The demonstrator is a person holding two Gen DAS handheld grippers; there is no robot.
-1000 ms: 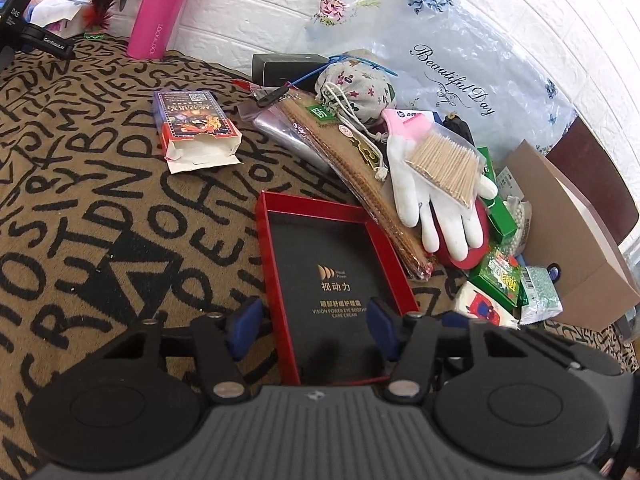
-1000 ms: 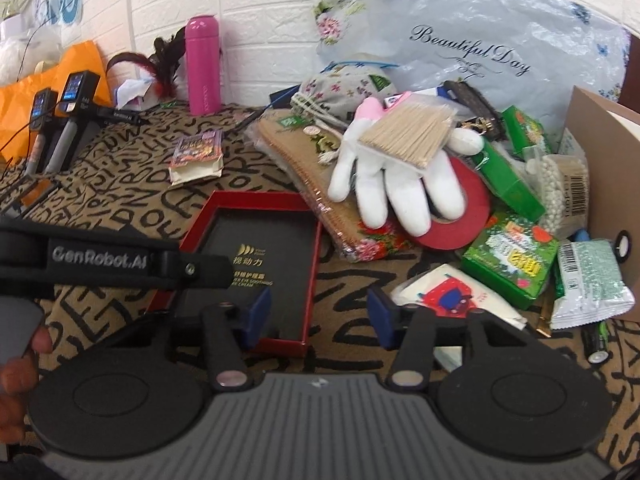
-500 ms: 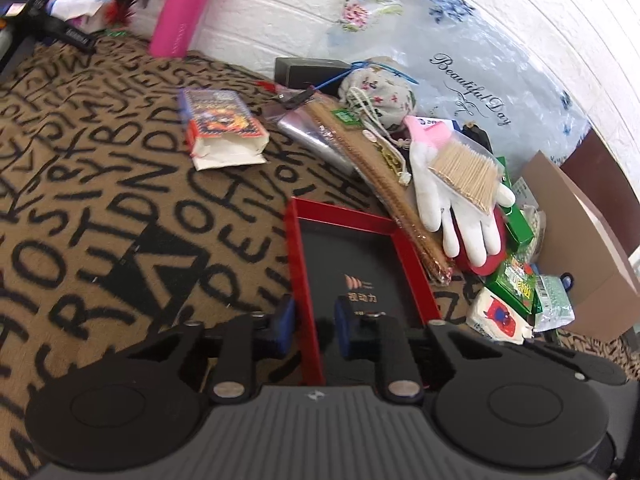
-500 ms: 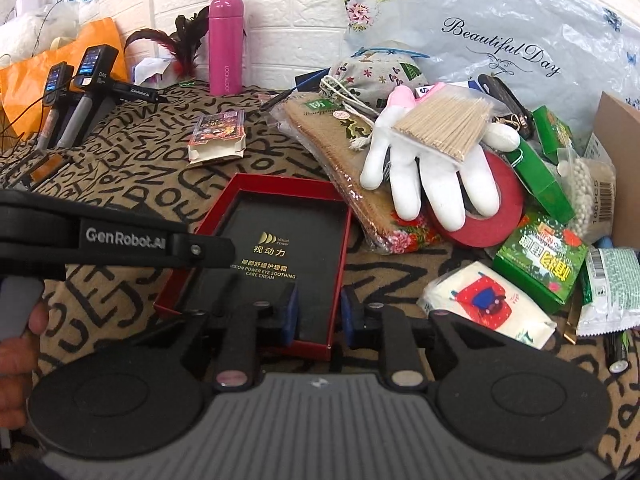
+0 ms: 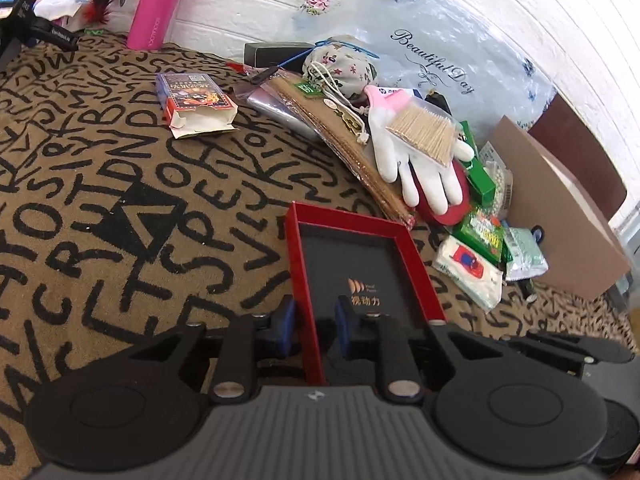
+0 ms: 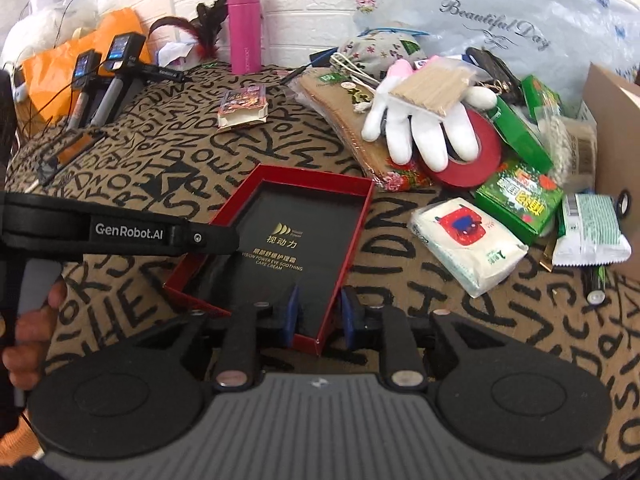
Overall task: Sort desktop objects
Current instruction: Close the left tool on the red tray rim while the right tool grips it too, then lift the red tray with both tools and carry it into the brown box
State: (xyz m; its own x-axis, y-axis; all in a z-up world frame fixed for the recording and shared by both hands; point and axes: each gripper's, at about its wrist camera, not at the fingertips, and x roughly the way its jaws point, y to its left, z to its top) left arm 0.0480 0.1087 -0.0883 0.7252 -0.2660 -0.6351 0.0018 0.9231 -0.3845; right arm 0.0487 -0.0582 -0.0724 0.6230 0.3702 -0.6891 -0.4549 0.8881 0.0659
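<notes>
The left gripper [image 5: 314, 330] and right gripper [image 6: 318, 316] are each narrowed on a thin wall of the shallow red-rimmed black cardboard tray [image 5: 360, 264], which could be crushed or twisted if they are pulled unevenly.

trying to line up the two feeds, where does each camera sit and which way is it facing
Left wrist: sits on the left gripper, looking forward and down along its fingers astride the left wall of the red box.
Right wrist: sits on the right gripper, astride the box's right wall; the person's hand shows at the left edge.
Shared: the box, white glove, pink bottle.
</notes>
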